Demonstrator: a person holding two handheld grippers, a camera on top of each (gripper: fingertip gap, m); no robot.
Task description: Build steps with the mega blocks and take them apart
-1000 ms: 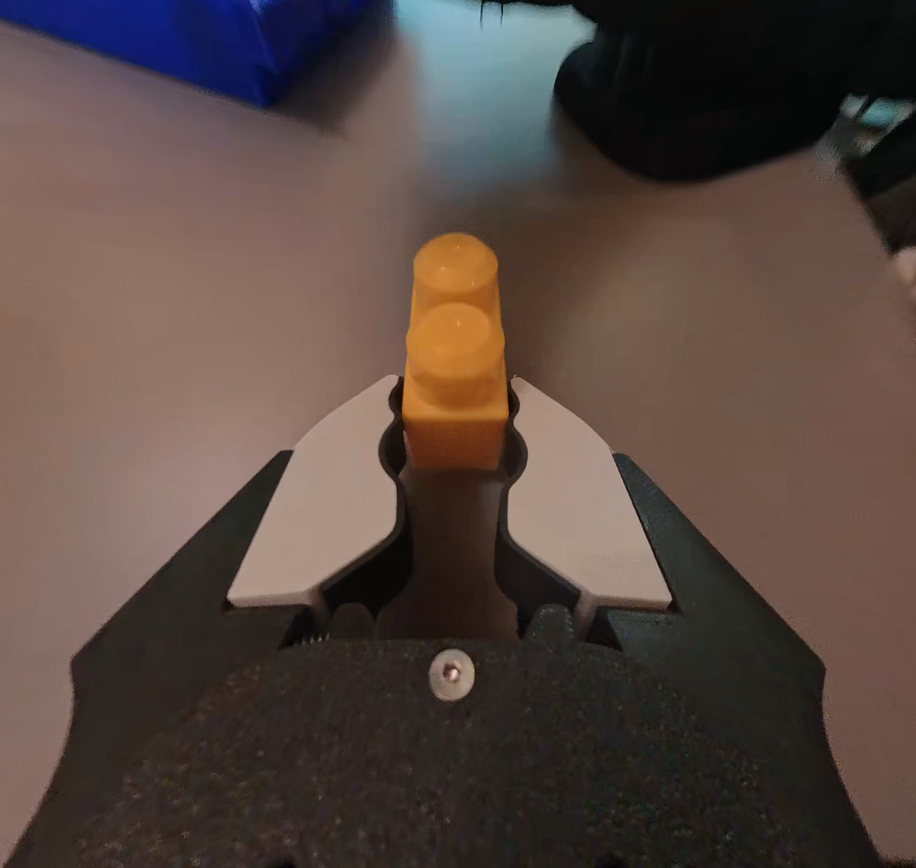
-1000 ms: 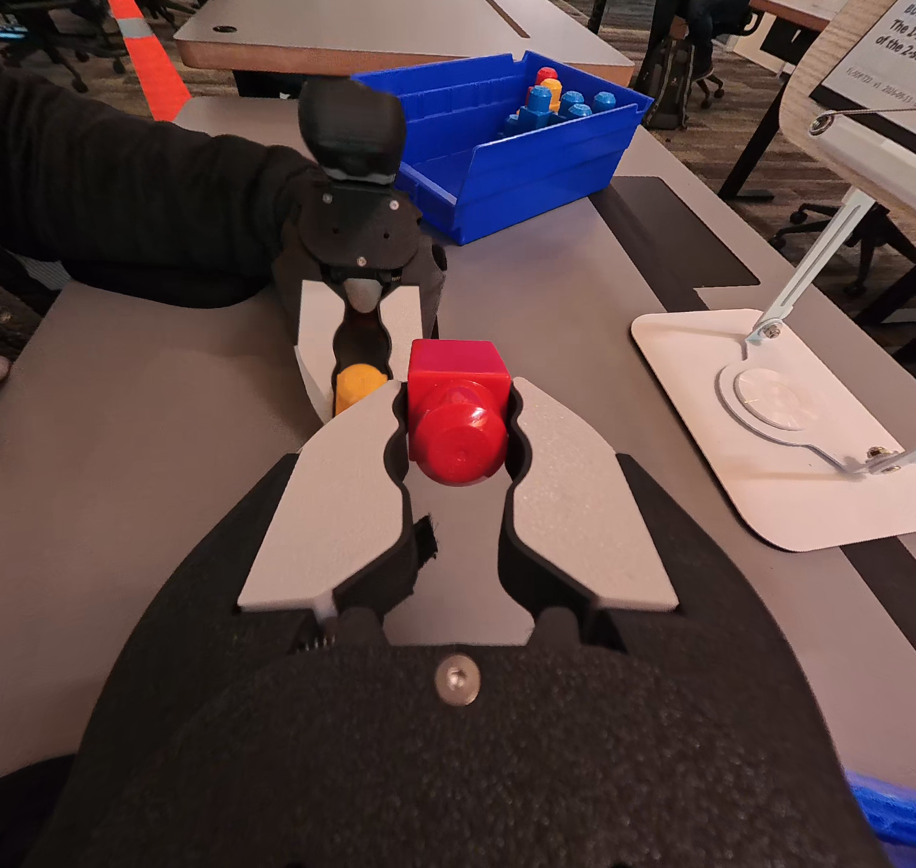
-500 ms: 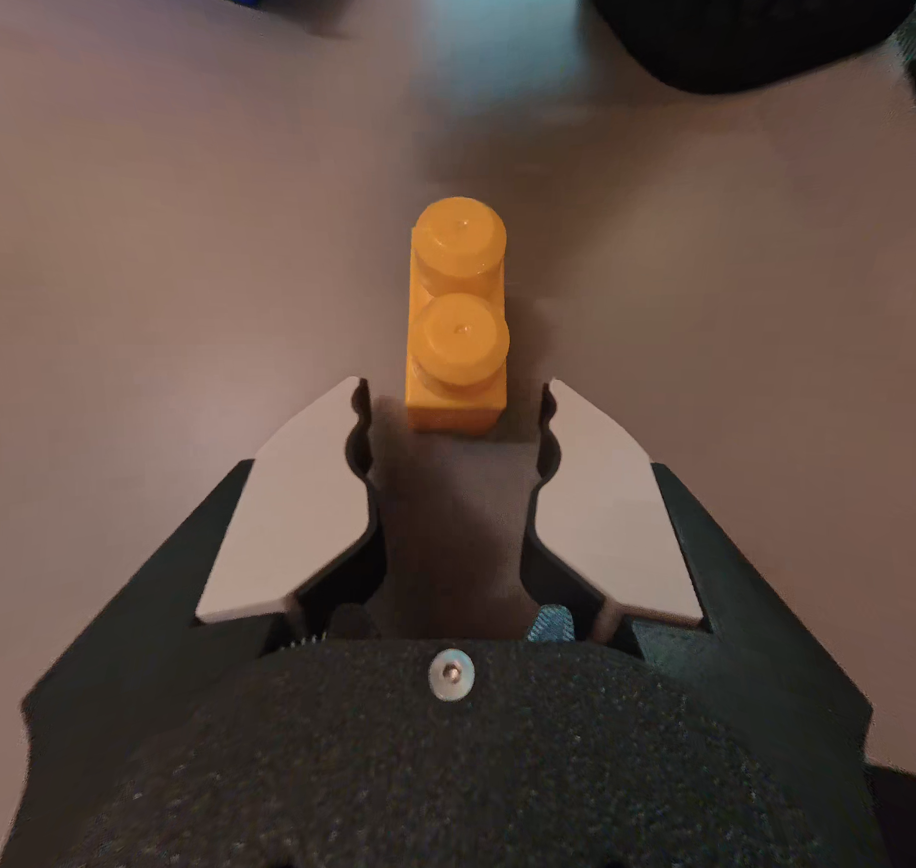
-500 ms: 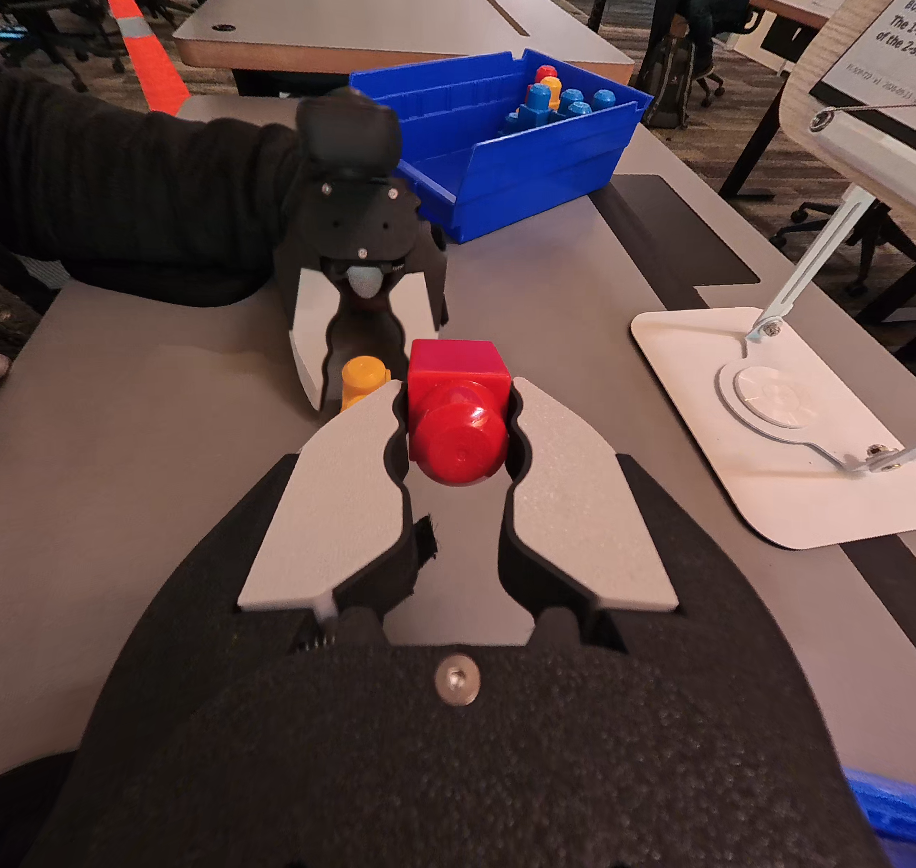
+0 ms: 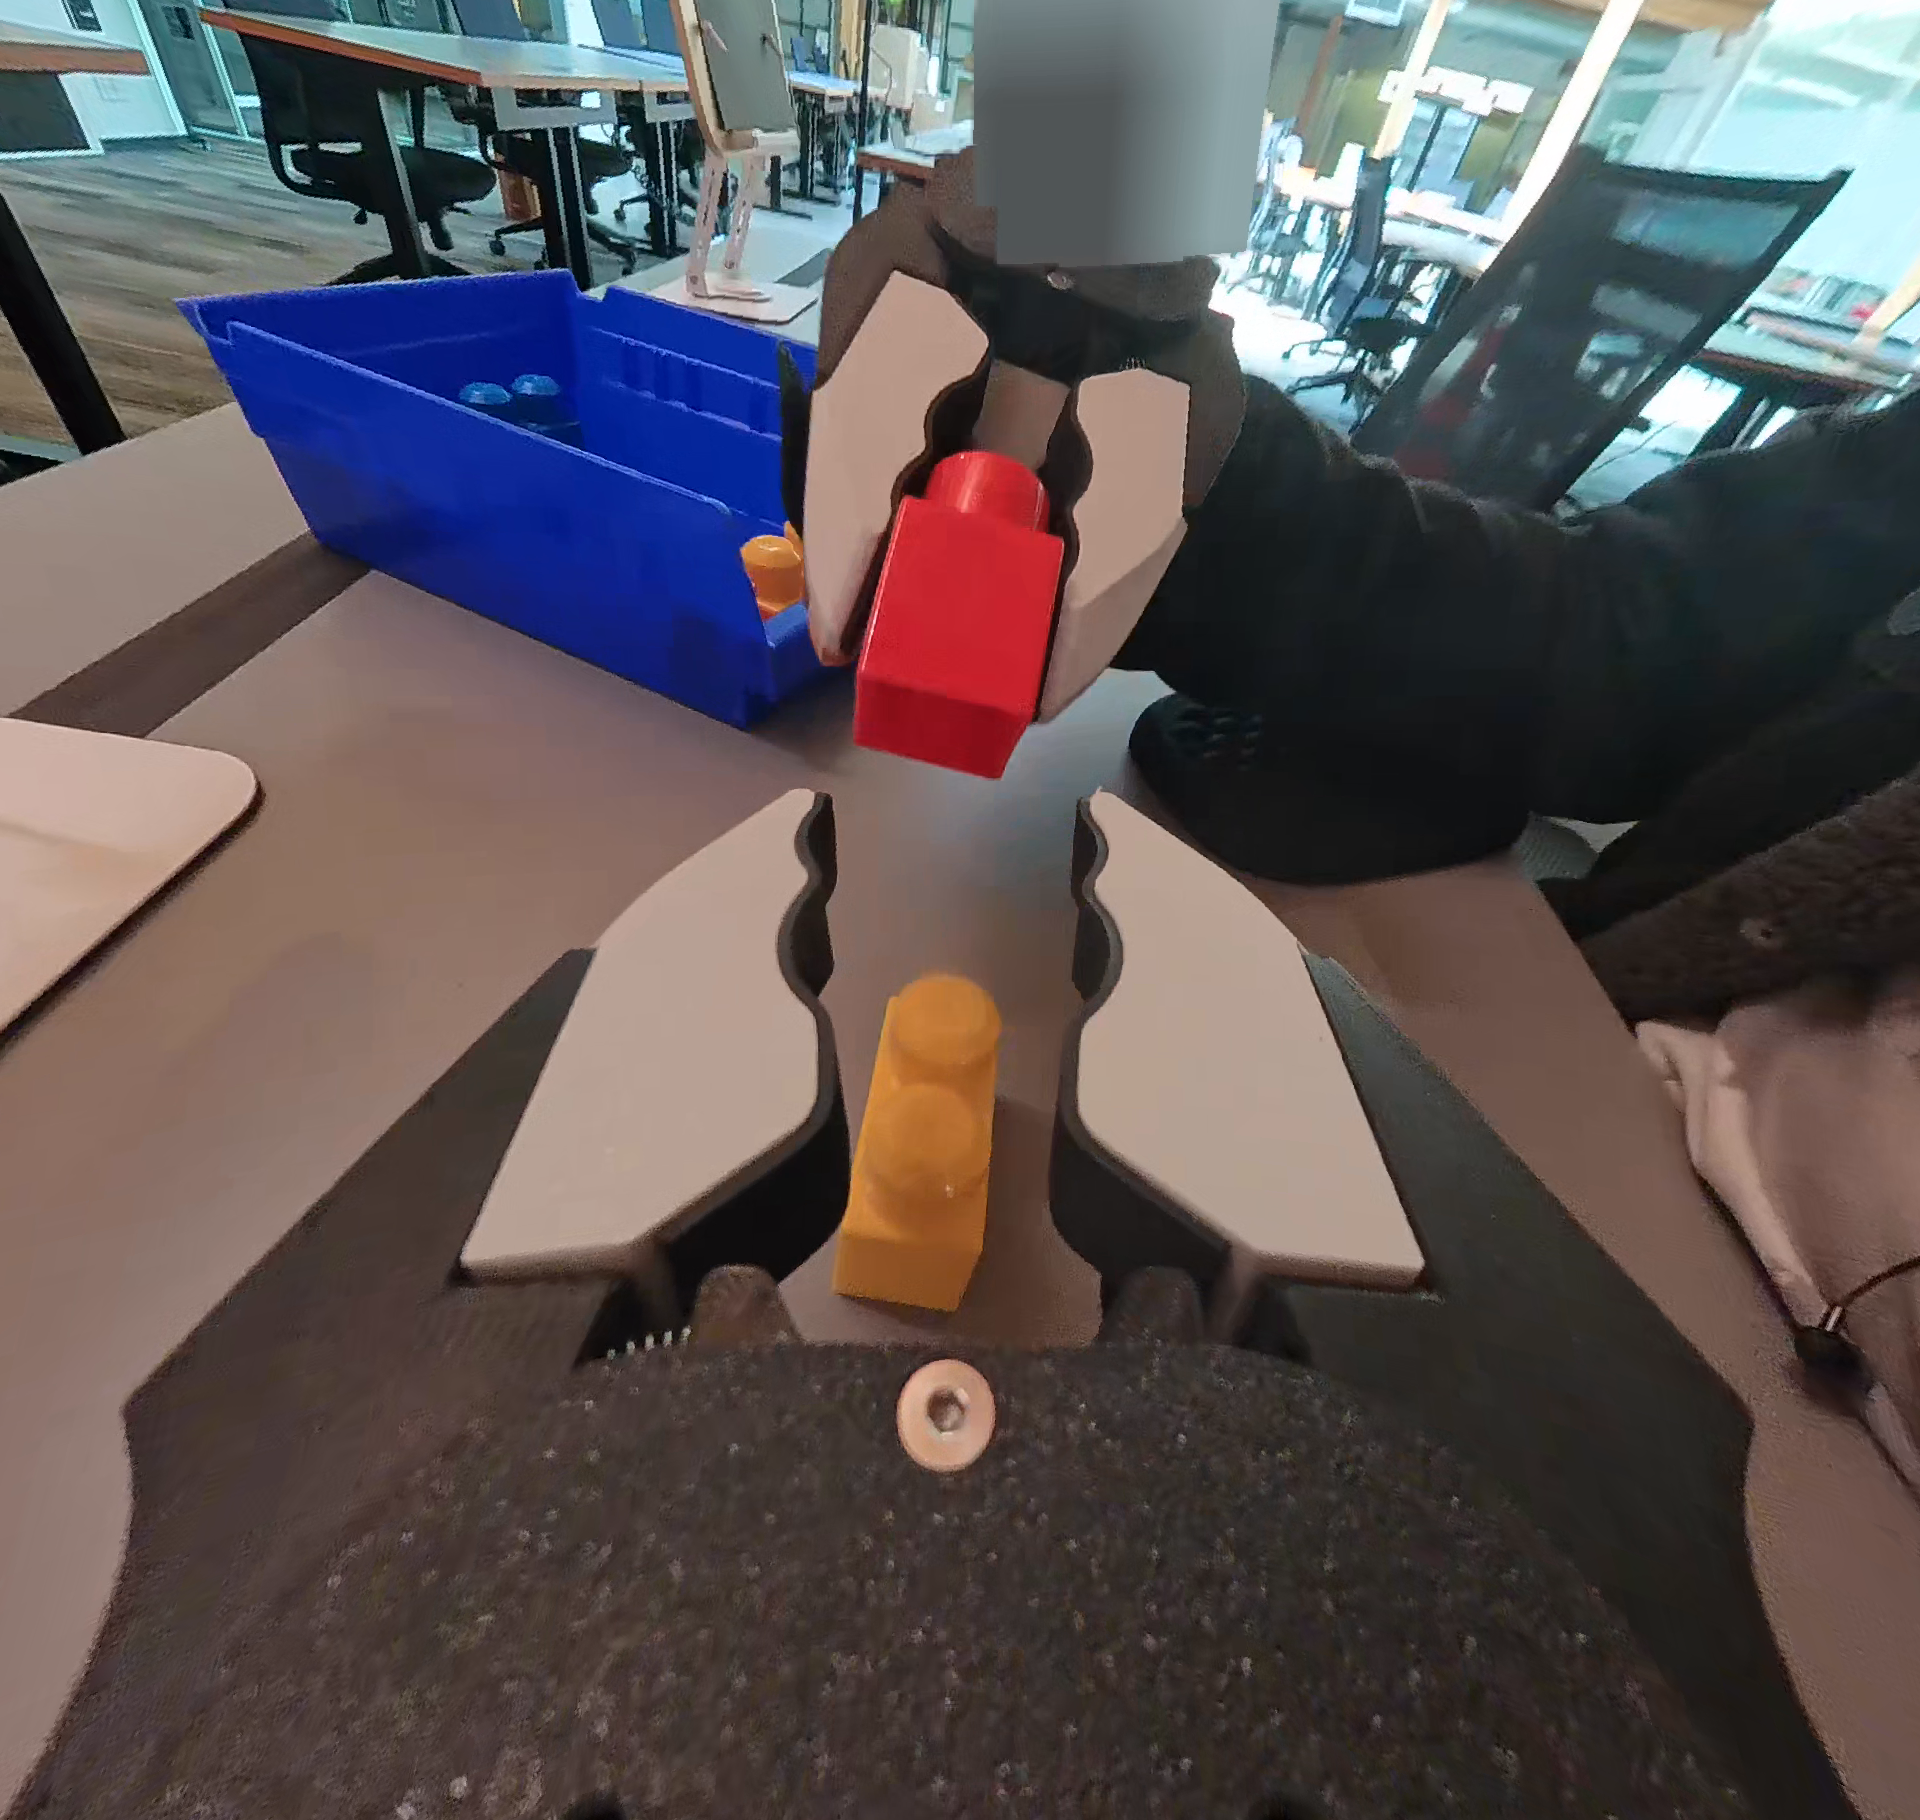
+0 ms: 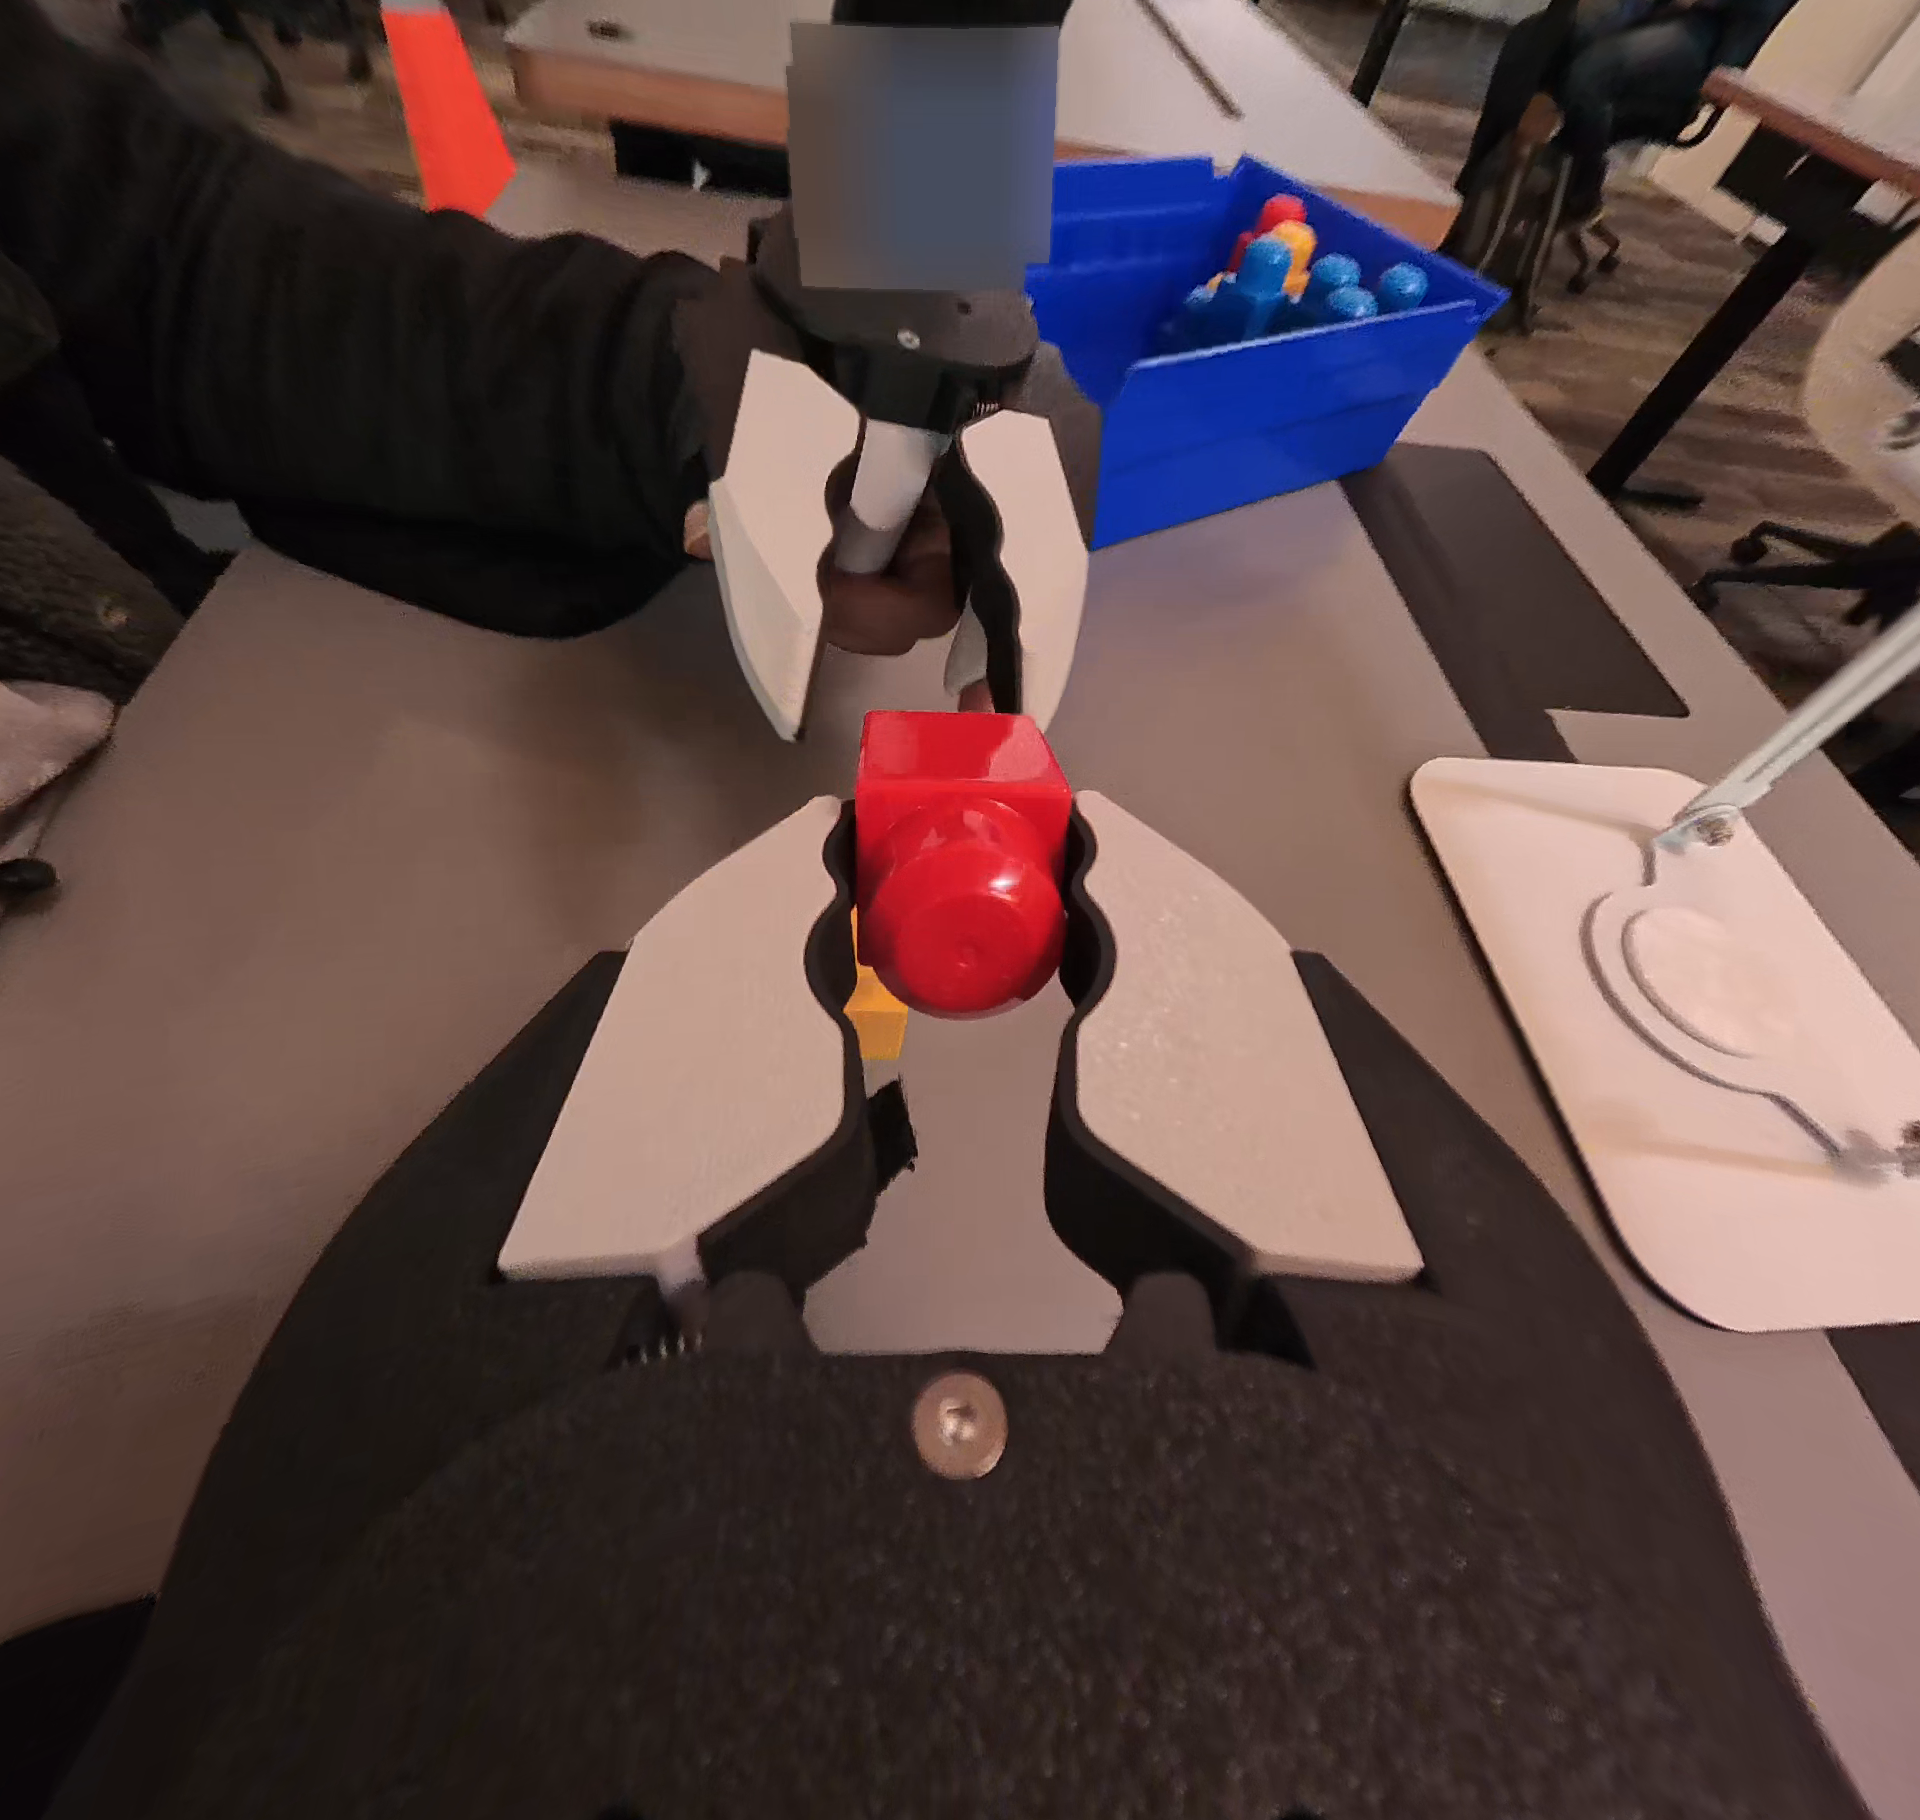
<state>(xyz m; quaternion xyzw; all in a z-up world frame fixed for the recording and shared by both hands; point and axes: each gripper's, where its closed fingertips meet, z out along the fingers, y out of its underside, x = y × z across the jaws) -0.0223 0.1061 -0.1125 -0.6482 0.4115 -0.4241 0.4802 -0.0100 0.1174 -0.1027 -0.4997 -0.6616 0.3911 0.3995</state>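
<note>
An orange two-stud block (image 5: 920, 1147) stands on the grey table (image 5: 416, 835), studs up. My left gripper (image 5: 951, 830) is open and empty, raised above it, with the block showing between the fingers. My right gripper (image 6: 961, 804) is shut on a red one-stud block (image 6: 961, 866), its stud pointing back at the camera. In the left wrist view the right gripper (image 5: 940, 674) holds the red block (image 5: 956, 617) in the air just beyond the left fingertips. In the right wrist view a corner of the orange block (image 6: 878, 1027) shows under the red one, and the left gripper (image 6: 909, 690) faces it.
A blue bin (image 6: 1278, 420) with several blue, red and orange blocks stands at the back; it also shows in the left wrist view (image 5: 499, 482). A white lamp base (image 6: 1662, 1022) lies at the right. Dark sleeves rest on the table. An orange cone (image 6: 442, 97) stands beyond the table. The tips of both grippers are at nearly the same place. The white lamp base (image 6: 1662, 1022) is about equally far from each gripper, around 30 cm.
My left gripper opened, let go of the orange block on the table and rose and tilted up. My right gripper carried the red block over the orange one.
</note>
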